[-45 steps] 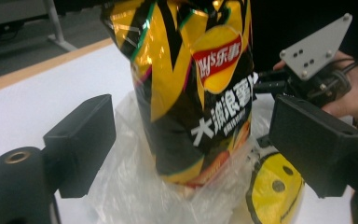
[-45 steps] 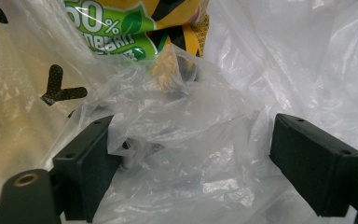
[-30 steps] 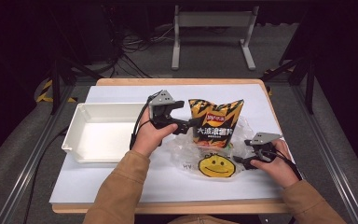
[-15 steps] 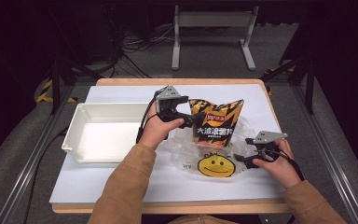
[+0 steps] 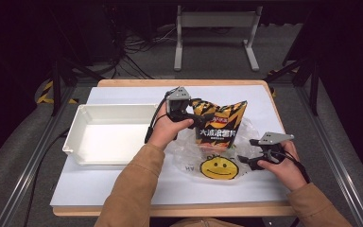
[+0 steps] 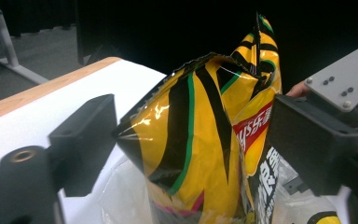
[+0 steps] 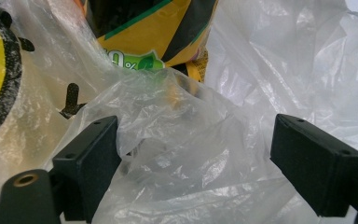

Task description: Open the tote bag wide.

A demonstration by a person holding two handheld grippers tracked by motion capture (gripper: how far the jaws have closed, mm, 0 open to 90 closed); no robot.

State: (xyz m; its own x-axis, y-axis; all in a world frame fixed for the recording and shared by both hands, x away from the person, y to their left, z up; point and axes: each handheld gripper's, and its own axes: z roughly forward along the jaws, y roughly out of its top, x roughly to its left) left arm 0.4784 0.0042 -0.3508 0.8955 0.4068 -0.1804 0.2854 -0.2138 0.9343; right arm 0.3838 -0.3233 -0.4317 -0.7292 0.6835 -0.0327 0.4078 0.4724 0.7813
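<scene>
Jaws astride puffed yellow-and-black striped crisp packet [image 6: 191,140], half inside clear plastic bag [image 5: 246,137].

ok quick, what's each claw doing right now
left claw: closing around the chip bag, left pad touching.
right claw: open, clear plastic bag between its pads.

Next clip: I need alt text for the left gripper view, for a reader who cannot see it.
A yellow and black chip bag stands between the two black jaws of the left hand-held gripper, its left edge touching the left jaw, its foot in a clear plastic bag. Behind lie the white table cover and, at right, the right hand-held gripper's grey plate.
</scene>
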